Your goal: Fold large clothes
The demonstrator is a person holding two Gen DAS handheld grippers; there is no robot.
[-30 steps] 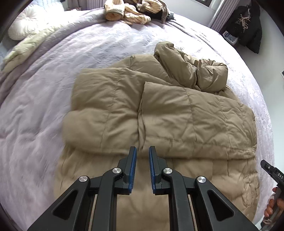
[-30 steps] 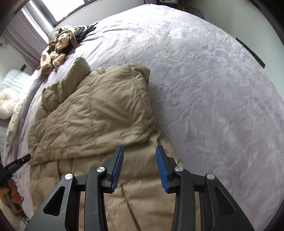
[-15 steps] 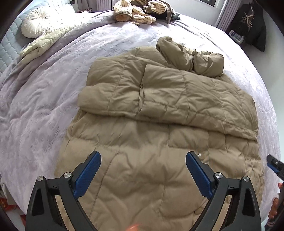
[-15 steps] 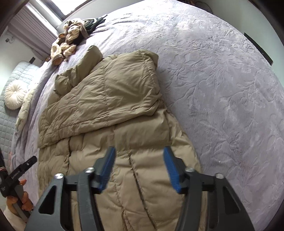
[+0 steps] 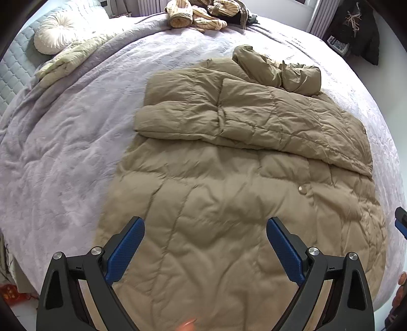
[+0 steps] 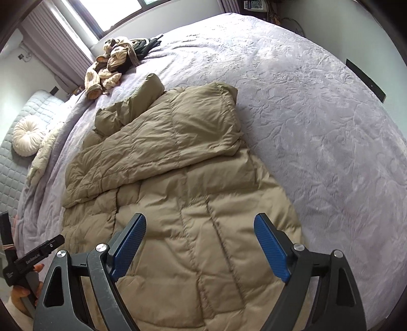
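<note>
Blue-padded jaws of left gripper (image 5: 204, 230) and right gripper (image 6: 201, 228), just spreading wide, seemingly clear above tan coat (image 5: 229, 193).

Left wrist view: rides behind its own gripper's fingers, looks steeply down, close over the coat's (image 5: 229, 203) near hem | Right wrist view: same seat, tilted down over the coat's right edge | Shared: coat, bed cover (image 6: 318, 114), striped clothes pile (image 5: 198, 15), round cushion (image 6: 25, 138)

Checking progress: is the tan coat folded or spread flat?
Partly folded: the coat's sleeves lie across its chest, while the lower half lies spread on the bed.
</note>
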